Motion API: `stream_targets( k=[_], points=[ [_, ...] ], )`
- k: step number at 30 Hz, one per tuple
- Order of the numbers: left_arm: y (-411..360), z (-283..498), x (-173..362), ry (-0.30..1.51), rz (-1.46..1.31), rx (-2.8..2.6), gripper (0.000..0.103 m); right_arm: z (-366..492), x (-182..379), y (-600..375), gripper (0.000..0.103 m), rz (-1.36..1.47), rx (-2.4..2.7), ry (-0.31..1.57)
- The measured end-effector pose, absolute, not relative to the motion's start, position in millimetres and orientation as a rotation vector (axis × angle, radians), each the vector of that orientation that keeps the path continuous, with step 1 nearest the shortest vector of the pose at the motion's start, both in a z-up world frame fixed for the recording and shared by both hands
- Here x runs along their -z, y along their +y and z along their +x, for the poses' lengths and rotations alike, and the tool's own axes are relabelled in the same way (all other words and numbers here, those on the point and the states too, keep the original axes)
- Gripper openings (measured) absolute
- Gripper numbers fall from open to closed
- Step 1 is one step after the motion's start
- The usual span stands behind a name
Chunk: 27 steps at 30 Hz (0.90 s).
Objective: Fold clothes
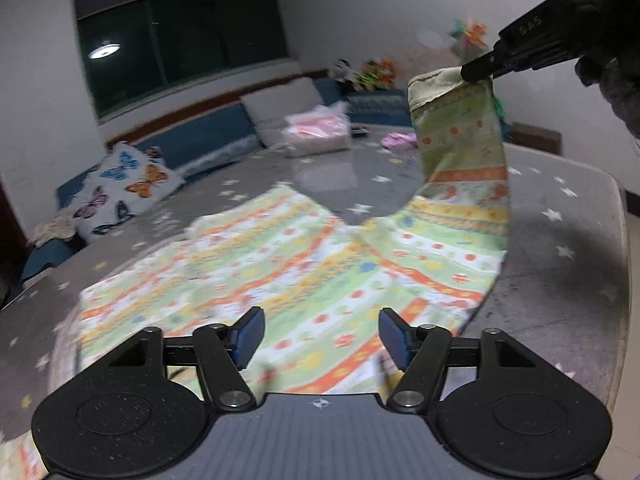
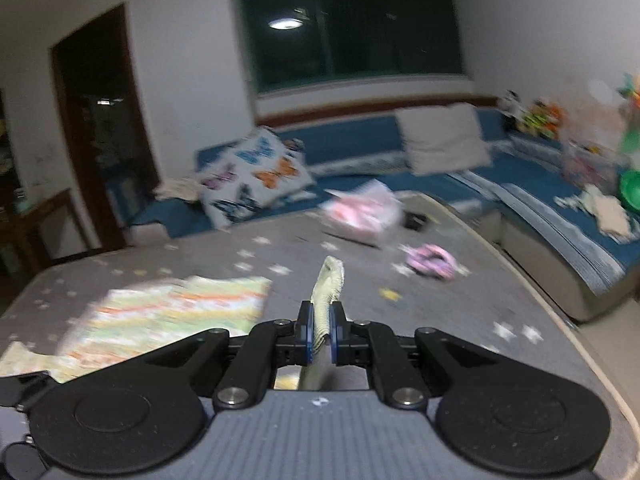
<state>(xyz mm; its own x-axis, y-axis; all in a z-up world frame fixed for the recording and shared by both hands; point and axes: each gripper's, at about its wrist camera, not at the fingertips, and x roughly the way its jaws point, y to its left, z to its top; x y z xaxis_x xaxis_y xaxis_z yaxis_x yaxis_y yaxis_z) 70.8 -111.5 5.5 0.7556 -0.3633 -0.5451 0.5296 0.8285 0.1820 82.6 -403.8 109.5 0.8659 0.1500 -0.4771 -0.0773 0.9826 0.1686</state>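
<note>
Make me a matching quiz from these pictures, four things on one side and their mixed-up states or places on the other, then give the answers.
Things
1. left gripper
2. right gripper
3. patterned trousers
4. butterfly pillow

States or places
A. leaning on the blue sofa
B. shut on a leg hem
C. open, with nothing between its pads
D. mostly flat on the grey star-print surface, one leg lifted

Pairs: 1-C, 2-B, 3-D, 4-A
</note>
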Motion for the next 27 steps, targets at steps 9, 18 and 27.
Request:
stream_targets(
  k=[9,18,27],
  points=[
    [-32,58,-10,0.505,0.249,0.322,0.085,110,-143,-291,0.007,0.053,-0.351,0.466],
    [13,43,-1,0.521,0.18,0.253,0.088,128,-136,-185,0.007,-0.028,-0.547,0.523],
    [24,37,2,0.535,0.15,0.219,0.089,130,-93,-129,0.009,-0.046,-0.665,0.658]
  ],
)
